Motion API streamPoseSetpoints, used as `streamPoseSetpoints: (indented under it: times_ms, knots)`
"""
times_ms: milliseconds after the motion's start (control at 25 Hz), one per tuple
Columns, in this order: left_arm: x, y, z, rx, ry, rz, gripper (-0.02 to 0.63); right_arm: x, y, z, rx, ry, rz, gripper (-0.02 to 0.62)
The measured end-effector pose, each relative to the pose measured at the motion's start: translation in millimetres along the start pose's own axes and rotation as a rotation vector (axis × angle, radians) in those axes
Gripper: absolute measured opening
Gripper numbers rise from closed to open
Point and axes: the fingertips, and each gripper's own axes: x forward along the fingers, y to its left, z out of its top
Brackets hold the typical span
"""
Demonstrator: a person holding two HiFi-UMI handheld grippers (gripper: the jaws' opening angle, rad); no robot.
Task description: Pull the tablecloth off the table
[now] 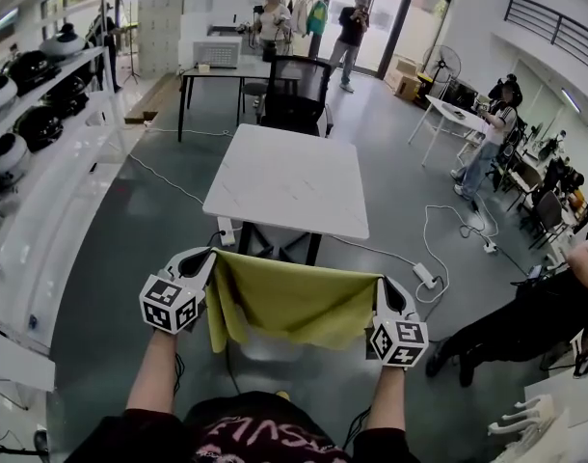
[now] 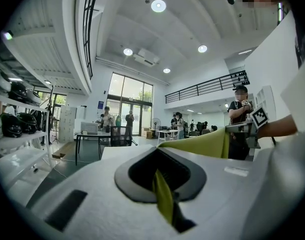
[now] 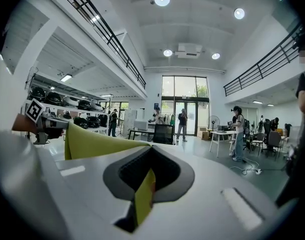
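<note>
A yellow-green tablecloth [image 1: 289, 302] hangs in the air between my two grippers, clear of the white table [image 1: 292, 177], whose top is bare. My left gripper [image 1: 213, 256] is shut on the cloth's left corner, and the right gripper [image 1: 381, 283] is shut on its right corner. In the left gripper view a strip of the tablecloth [image 2: 164, 196] is pinched between the closed jaws and the rest stretches off to the right. In the right gripper view the tablecloth [image 3: 144, 194] is likewise clamped in the jaws and spreads to the left.
A black chair [image 1: 296, 93] stands at the table's far end, with another desk [image 1: 222, 66] behind it. Shelves with helmets [image 1: 29, 114] line the left. Cables and a power strip [image 1: 424, 276] lie on the floor at the right. Several people stand around.
</note>
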Motion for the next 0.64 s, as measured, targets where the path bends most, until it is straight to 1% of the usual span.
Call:
streamPoseSetpoints:
  times_ms: [280,440,640]
  knots:
    - [-2.6,-2.1,0.8,0.007,-0.022,0.015,0.006,-5.1,1.5,-1.0,-0.01,-0.006,-0.007,0.015]
    - [-3.9,-2.7,-1.0,0.006,-0.022,0.017,0.006,-7.3,1.8,-0.6,0.015,-0.018,-0.006,0.015]
    - [-1.9,-3.7,0.8,0.008,-0.03,0.011,0.006,-5.3,-1.9,-1.6,0.016,-0.008,-0.017,0.015]
